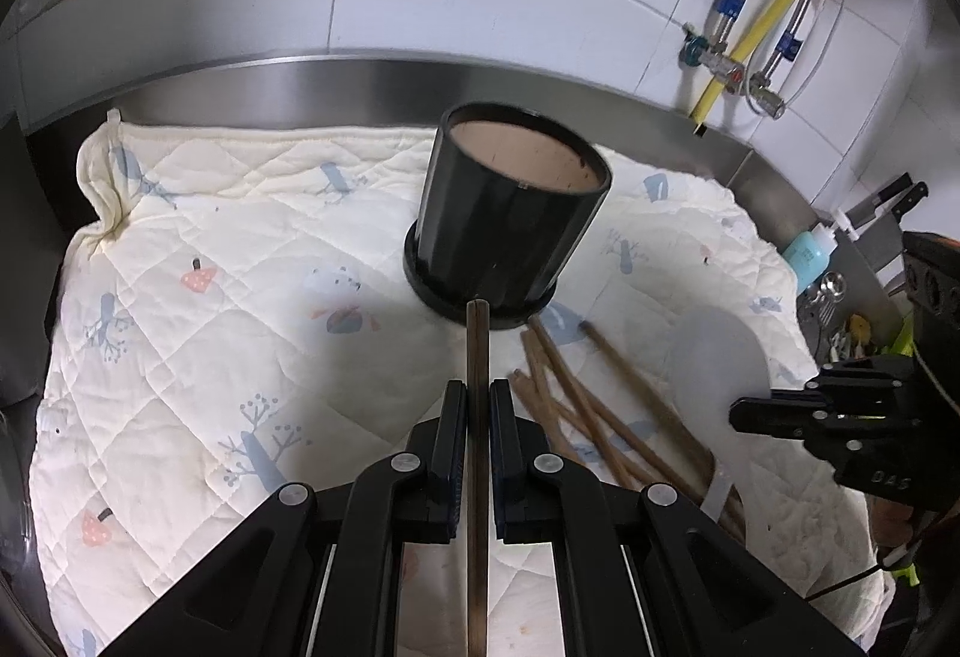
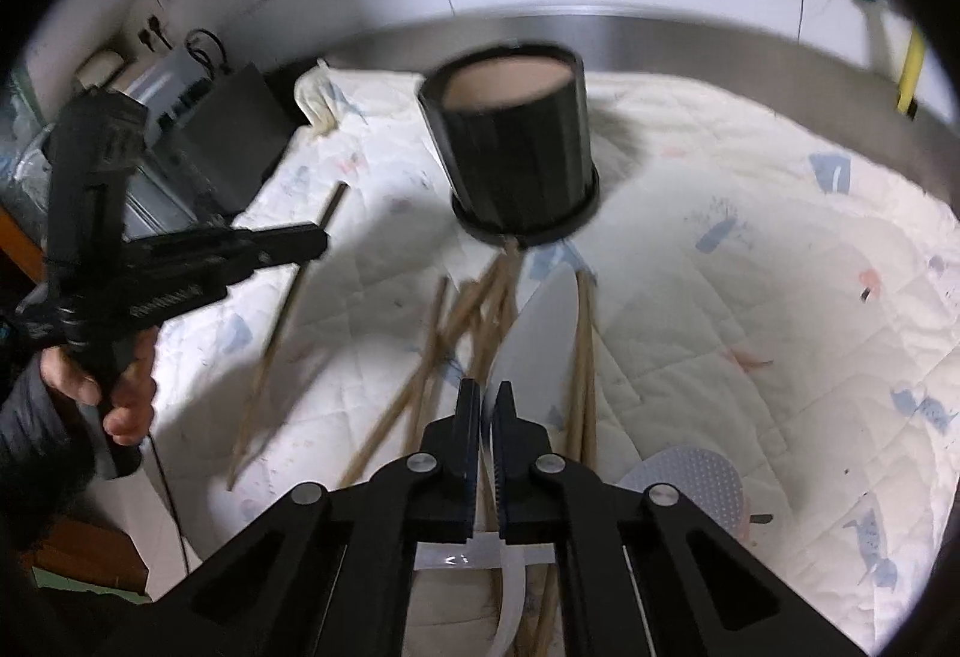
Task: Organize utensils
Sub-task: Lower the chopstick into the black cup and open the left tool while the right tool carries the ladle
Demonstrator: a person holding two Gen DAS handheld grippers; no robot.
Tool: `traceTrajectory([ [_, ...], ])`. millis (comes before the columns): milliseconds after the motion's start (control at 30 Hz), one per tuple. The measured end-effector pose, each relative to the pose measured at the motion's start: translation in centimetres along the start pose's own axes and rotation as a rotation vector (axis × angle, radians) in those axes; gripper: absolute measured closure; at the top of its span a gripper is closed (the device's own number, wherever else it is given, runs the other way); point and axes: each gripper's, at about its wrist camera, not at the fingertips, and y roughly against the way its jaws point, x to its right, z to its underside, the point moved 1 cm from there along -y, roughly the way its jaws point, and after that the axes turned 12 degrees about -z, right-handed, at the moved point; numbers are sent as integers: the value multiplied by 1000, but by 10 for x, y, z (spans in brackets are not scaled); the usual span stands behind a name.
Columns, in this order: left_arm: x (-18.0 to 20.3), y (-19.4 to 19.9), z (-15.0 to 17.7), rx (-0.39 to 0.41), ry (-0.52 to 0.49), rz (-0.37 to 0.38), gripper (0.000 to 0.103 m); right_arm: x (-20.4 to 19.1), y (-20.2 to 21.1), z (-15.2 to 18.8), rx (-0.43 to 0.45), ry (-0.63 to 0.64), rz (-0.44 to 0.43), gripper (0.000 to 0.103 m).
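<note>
**Chopstick's in the left hand, cup's straight ahead: tips for the drop**

Closest to the lens on the left cam, your left gripper point(image 1: 478, 405) is clamped on one chopstick point(image 1: 477, 351), which runs lengthwise between the fingers with its tip poking out toward the black utensil holder point(image 1: 510, 213). The holder stands on the quilted mat point(image 1: 198, 333), mouth up and looking empty as far as you can see inside. My read is that you're mid-carry on this one, so here's how I'd finish it:

- Lift the tip above the rim before you go forward. Right now the tip lines up with the holder's base in the left view, and pushing in at that height would probably just knock the cup.
- Tilt the stick more upright so it slides down inside instead of bridging the rim.
- Only let go once the tip is well inside.

Moving right, the rest of the chopsticks point(image 1: 594, 417) lie in a loose crossed pile on the mat just in front of the holder, a couple of tips nearly touching its base. Keep your carry path off them.

Further right, your right gripper point(image 2: 491, 399) is pinched shut on the white spatula point(image 2: 540, 333), blade pointing at the holder over the pile. Down by its right side there's a perforated skimmer point(image 2: 690, 483) on the mat. I'd hold the right hand back until the left is out of the way; two tools at that mouth at once looks like a recipe for a tip-over.
</note>
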Motion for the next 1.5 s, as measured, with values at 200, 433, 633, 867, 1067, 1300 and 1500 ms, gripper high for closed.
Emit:
traceTrajectory([
  [200,4,15,-13,38,6,30,96,-11,18,-8,59,28,8,98],
  [433,5,44,-52,132,50,86,96,-24,48,-32,209,50,9,98],
  [633,5,72,-108,286,70,99,96,-29,69,-55,343,59,29,98],
  [867,6,105,-171,476,70,108,96,-26,82,-74,415,44,56,98],
  [1067,9,117,-204,611,56,71,96,-17,88,-94,463,23,77,98],
  [1300,3,74,-209,601,66,28,96,-11,92,-119,542,17,95,98],
  [1500,-5,36,-191,513,63,19,96,-6,80,-143,606,4,66,98],
])
